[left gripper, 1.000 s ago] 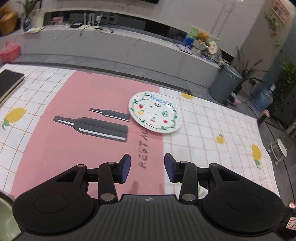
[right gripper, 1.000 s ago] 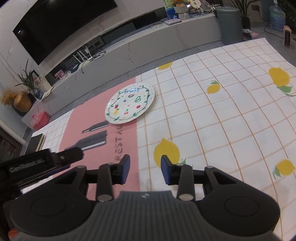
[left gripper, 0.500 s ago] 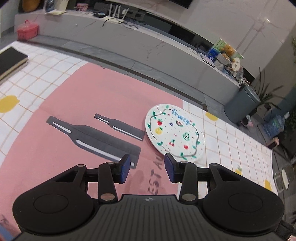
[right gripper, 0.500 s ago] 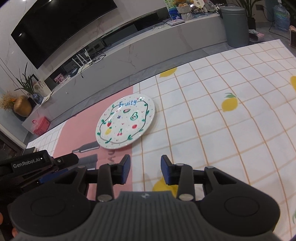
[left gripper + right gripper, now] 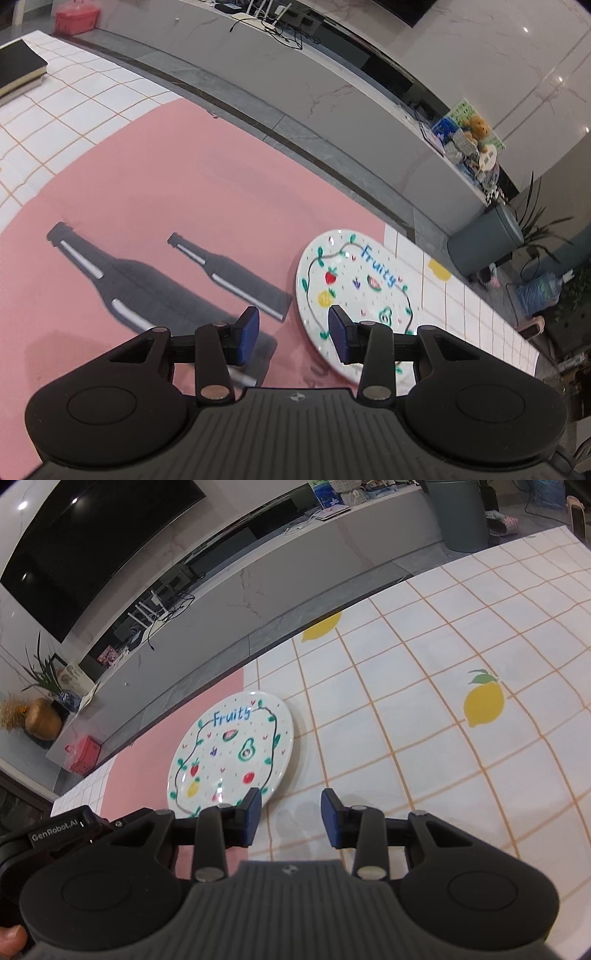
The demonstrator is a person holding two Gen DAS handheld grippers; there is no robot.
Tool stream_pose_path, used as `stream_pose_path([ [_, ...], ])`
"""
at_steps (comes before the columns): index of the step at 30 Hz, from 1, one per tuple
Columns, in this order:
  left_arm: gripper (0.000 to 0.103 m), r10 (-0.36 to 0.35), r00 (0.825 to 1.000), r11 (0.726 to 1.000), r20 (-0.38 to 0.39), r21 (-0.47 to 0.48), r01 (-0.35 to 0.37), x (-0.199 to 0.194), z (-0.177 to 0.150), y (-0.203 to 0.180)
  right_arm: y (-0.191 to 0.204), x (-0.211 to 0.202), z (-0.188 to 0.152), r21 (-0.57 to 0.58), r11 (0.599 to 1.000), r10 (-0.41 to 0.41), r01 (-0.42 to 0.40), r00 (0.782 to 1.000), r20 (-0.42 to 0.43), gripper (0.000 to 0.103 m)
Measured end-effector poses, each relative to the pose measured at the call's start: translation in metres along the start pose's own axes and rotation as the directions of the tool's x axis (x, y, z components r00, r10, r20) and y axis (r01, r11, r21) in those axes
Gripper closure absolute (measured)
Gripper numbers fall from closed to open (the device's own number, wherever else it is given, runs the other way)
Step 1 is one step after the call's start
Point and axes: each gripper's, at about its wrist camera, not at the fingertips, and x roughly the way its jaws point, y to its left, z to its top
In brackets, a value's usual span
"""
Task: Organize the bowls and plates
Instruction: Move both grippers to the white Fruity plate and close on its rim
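Observation:
A white plate with fruit drawings and the word "Fruity" [image 5: 354, 291] lies flat on the tablecloth where the pink panel meets the white checked part. It also shows in the right wrist view [image 5: 236, 753]. My left gripper [image 5: 293, 336] is open and empty, just above the plate's near left rim. My right gripper [image 5: 290, 819] is open and empty, close to the plate's near right rim. No bowl is in view.
The tablecloth has black bottle prints [image 5: 147, 288] on pink and lemon prints [image 5: 484, 701] on white checks. A dark book [image 5: 18, 70] lies at the far left. The table's far edge [image 5: 295, 147] faces a grey TV bench. The left gripper's body [image 5: 55, 834] shows at lower left.
Both grippers have moved forward and down toward the plate, which now lies right at their fingertips. Both have stayed open.

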Motion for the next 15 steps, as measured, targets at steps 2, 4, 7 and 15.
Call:
stream_pose_path([
  [2,0.057,-0.01,1.0,1.0,-0.003,-0.023,0.01,0.006,0.004,0.001,-0.002,0.006,0.003,0.019,1.0,0.005,-0.005,1.0,-0.004,0.068],
  [4,0.057,-0.022,1.0,0.999,-0.003,-0.036,0.022,0.01,0.007,0.0,-0.004,0.011,0.008,0.04,0.999,0.01,-0.01,1.0,-0.005,0.072],
  [7,0.058,-0.033,0.999,0.999,0.002,-0.027,0.033,0.019,0.011,-0.002,-0.006,0.019,0.014,0.059,0.998,0.021,-0.02,1.0,-0.011,0.077],
  [15,0.066,-0.029,1.0,0.999,0.007,-0.023,0.029,0.039,0.018,-0.007,-0.011,0.031,0.022,0.105,0.993,0.06,-0.059,0.998,-0.011,0.081],
])
